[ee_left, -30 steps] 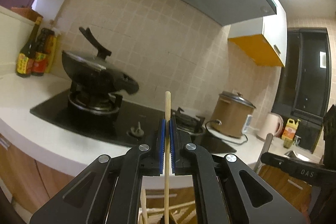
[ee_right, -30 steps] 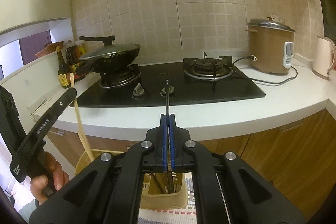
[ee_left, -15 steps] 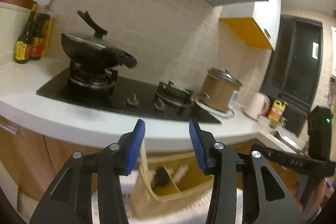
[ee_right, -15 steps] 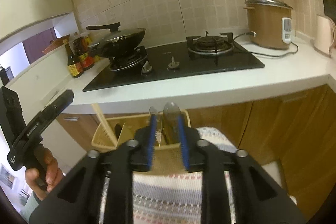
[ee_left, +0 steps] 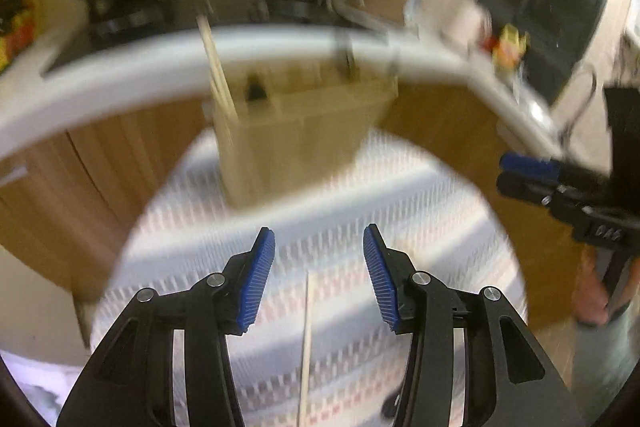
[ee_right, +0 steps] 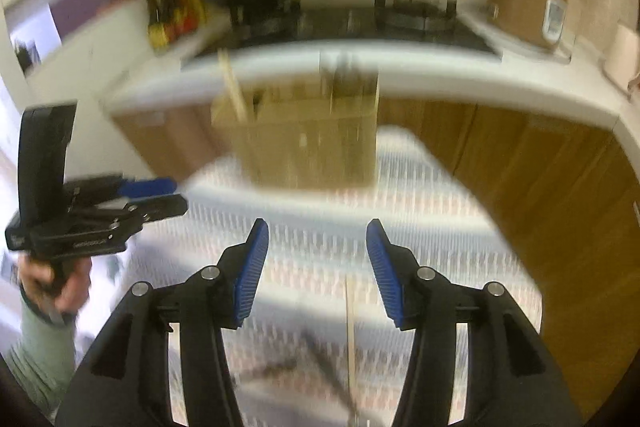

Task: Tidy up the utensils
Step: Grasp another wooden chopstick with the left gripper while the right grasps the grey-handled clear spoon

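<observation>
Spanning the upper half of both wrist views: white tabletop (ee_left: 120, 75) edge with wooden cabinet fronts (ee_right: 540, 155) below, all motion-blurred. Filling the lower middle: round striped cloth surface (ee_left: 420, 195). Standing on it at upper centre: beige utensil holder (ee_left: 296, 143), chopsticks (ee_left: 218, 71) leaning in its left compartment, dark utensils at its right end. Lower centre: left gripper (ee_left: 319, 269) and right gripper (ee_right: 317, 269), jaws just opened and apart, nothing clamped. Lying on the cloth below and between the jaws: single chopstick (ee_left: 306, 347); darker utensils beside it in the right view, too blurred to name.
</observation>
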### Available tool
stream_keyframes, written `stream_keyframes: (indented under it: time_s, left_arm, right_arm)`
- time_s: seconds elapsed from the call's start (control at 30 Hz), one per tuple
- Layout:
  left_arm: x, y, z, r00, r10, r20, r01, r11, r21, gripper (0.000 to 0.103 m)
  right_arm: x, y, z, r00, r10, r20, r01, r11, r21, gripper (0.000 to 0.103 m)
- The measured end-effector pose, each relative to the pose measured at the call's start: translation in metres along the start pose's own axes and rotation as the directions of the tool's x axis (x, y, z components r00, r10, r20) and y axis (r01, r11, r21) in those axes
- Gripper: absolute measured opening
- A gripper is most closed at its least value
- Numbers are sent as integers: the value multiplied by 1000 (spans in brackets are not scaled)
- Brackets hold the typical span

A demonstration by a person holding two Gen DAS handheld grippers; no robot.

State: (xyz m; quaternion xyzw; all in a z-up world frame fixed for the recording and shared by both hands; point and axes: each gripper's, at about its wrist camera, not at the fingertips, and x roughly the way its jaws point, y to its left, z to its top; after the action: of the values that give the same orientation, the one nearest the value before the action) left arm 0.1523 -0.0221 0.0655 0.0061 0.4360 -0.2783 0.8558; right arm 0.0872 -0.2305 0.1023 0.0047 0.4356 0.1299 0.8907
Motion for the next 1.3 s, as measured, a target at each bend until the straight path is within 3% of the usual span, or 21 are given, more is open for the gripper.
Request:
stream_keyframes:
  time_s: [0.07, 0.17, 0.27, 0.33, 0.6, 1.03, 1.2, 1.3]
  left_arm:
    - [26, -1, -21, 996, 23, -87, -22, 1000, 19, 44]
    - [58, 3, -47, 982, -1, -191, -1, 1000, -8, 42]
    - [76, 5, -61, 973, 9, -230, -11, 1000, -7, 39]
    - [83, 5, -67, 970, 3, -245, -5, 1000, -7, 36]
    - [90, 6, -71, 967, 12, -253, -18, 1000, -24, 29]
    - [83, -16, -73, 973, 183, -143, -177, 983, 50, 18]
    - [86, -17, -72, 969, 204, -140, -196, 978, 67, 18]
    - [91, -17, -72, 967, 208, -146, -199, 977, 79, 18]
  right_arm:
    - [18, 4, -25, 995, -37, -92, 34, 999, -34, 48]
    - [43, 7, -60, 976, -63, -206, 49, 996, -69, 48]
    - [57, 10, -86, 959, -51, -279, 29, 996, -83, 47]
    - [59, 13, -99, 953, -56, -299, 24, 994, -110, 38]
    - [74, 18, -114, 932, -76, -354, 18, 986, -164, 33]
    - [99, 26, -111, 906, -127, -403, 39, 975, -220, 31]
    - [107, 27, -103, 901, -136, -412, 41, 972, -231, 30]
    - [111, 28, -100, 900, -126, -418, 31, 973, -227, 22]
